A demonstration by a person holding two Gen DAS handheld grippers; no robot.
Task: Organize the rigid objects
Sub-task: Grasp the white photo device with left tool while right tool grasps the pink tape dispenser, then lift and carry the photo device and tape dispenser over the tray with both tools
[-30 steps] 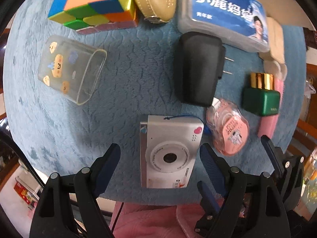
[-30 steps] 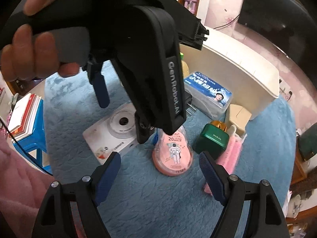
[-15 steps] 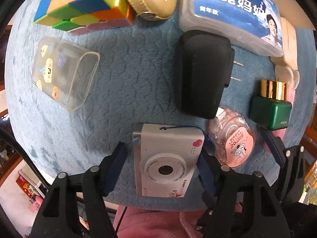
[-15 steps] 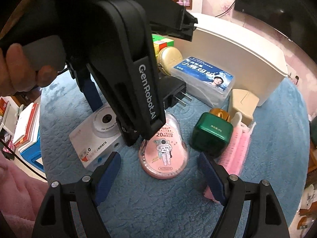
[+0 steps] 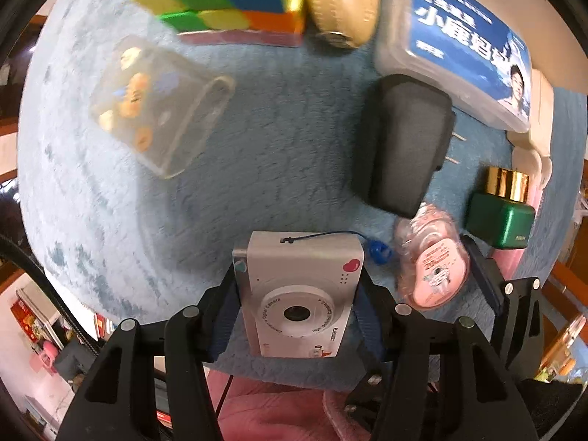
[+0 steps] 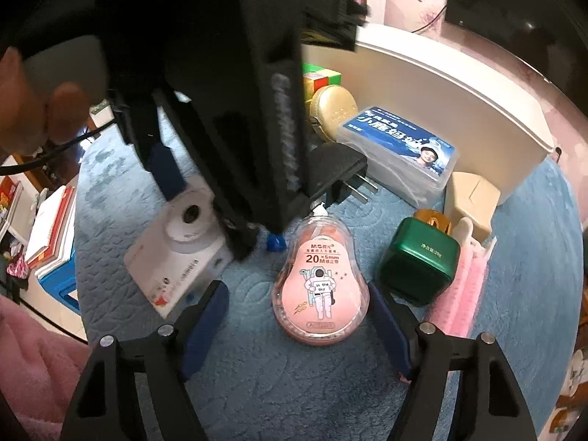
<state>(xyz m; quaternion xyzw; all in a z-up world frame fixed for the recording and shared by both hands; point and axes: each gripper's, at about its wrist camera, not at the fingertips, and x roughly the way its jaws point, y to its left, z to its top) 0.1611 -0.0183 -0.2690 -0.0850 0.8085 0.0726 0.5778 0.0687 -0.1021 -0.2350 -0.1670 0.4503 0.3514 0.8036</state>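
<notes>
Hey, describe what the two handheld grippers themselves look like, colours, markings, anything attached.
Both grippers, left gripper and right gripper, are matte black plastic with triangular cut-out arms, silver round rivets and dark blue pads on the fingers. The left one's tall black body carries blurred white lettering, and a black cable trails from it. A pink fuzzy sleeve shows below.

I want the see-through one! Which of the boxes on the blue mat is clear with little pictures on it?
The clear plastic box with cartoon stickers, lying alone at the mat's left. The other box, with the blue printed label, is frosted and sits beside the black plug adapter.
</notes>
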